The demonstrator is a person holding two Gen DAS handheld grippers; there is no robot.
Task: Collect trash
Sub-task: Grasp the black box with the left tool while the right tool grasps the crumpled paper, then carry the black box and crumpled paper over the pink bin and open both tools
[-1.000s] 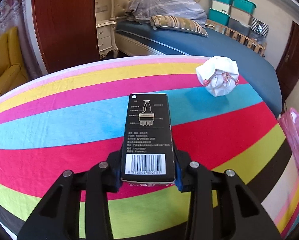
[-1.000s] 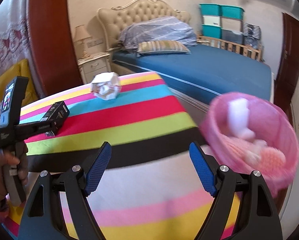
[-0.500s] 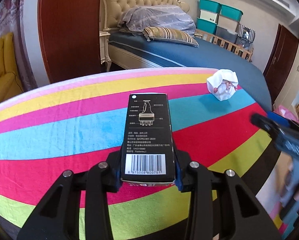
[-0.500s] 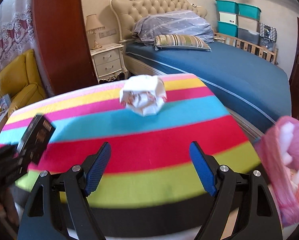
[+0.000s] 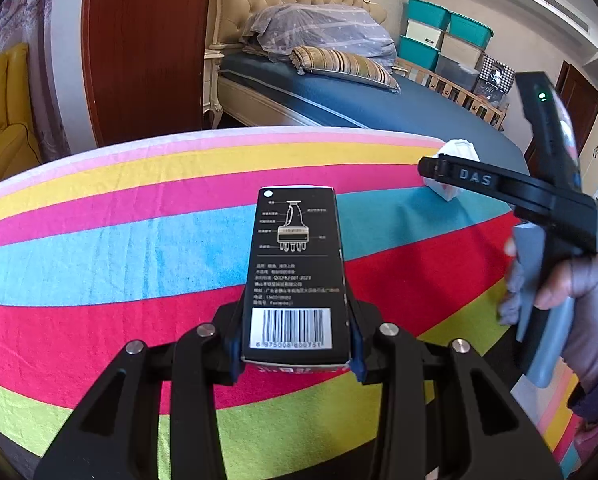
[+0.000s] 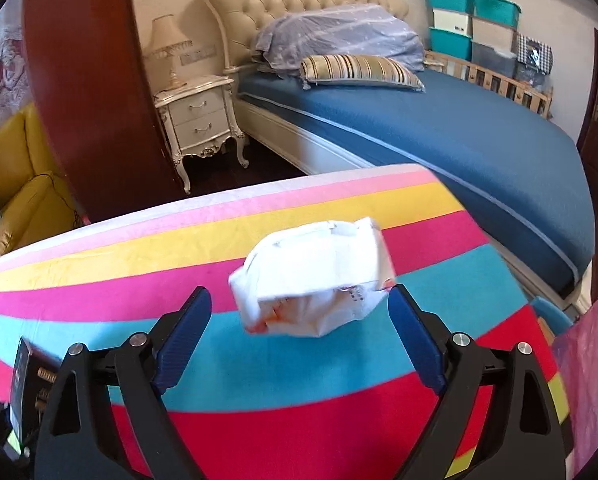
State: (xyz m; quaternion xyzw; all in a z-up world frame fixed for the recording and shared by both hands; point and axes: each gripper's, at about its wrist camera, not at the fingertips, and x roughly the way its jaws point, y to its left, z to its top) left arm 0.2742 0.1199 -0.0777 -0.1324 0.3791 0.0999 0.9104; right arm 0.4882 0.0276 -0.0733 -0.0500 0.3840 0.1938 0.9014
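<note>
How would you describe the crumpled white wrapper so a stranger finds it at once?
Start at the striped cloth in front of the blue bed. Near its far edge, where pink meets turquoise, lies the white wrapper. Unlike the stiff black box, it is soft, crumpled and white with orange print.

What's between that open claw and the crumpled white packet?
Nothing but bare striped cloth. In the right wrist view the right claw stands open just short of the packet, its pads not touching it.
</note>
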